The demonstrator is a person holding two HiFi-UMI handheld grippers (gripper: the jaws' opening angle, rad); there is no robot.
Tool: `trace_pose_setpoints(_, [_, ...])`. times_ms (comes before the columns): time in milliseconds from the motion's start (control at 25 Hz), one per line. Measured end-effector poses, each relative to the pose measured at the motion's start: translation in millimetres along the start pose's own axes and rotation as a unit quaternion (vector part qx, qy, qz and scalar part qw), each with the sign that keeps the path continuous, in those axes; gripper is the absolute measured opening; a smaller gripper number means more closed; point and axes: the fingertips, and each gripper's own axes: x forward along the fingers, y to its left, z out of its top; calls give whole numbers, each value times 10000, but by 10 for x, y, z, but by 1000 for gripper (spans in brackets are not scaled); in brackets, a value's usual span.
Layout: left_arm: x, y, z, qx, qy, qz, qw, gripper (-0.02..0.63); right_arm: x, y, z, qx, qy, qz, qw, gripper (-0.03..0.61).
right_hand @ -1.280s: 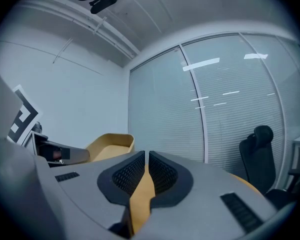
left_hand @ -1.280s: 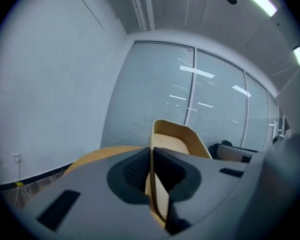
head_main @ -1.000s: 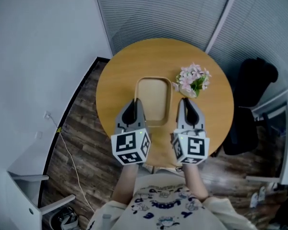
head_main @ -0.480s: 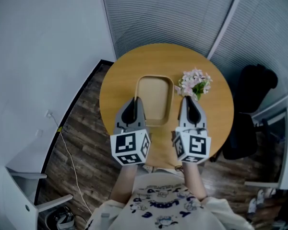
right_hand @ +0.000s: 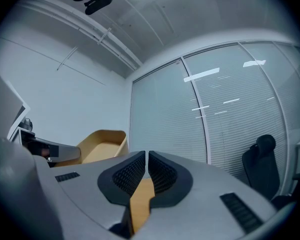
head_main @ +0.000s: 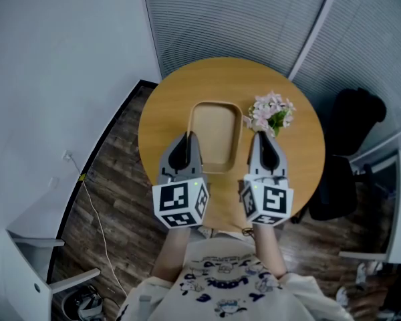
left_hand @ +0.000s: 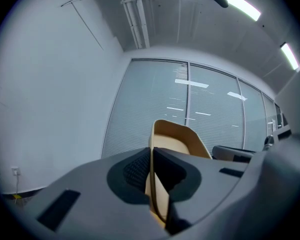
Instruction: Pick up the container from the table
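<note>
The container (head_main: 216,134) is a shallow tan tray with rounded corners, over the middle of a round wooden table (head_main: 177,95). My left gripper (head_main: 184,141) is shut on its near left rim. In the left gripper view the thin tan wall (left_hand: 176,136) runs between the dark pads of the left gripper (left_hand: 151,156) and stands out against the blinds. My right gripper (head_main: 259,140) hovers beside the tray's right edge, apart from it. In the right gripper view the right gripper (right_hand: 146,160) has its jaws shut on nothing, and the container (right_hand: 102,144) lies to its left.
A small bunch of pink flowers (head_main: 271,111) stands on the table just beyond the right gripper. A dark chair (head_main: 351,136) sits right of the table. Blinds close off the far side. A cable (head_main: 93,206) trails on the wood floor at left, near white furniture (head_main: 33,273).
The left gripper and the container have risen slightly together. The right gripper has stayed where it was.
</note>
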Motion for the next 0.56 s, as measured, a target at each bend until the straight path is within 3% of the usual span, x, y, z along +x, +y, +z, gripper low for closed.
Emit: trace_pose_setpoints(560, [-14, -18, -14, -28, 31, -44, 10000, 17, -29, -16, -20, -67, 95, -15, 9999, 23])
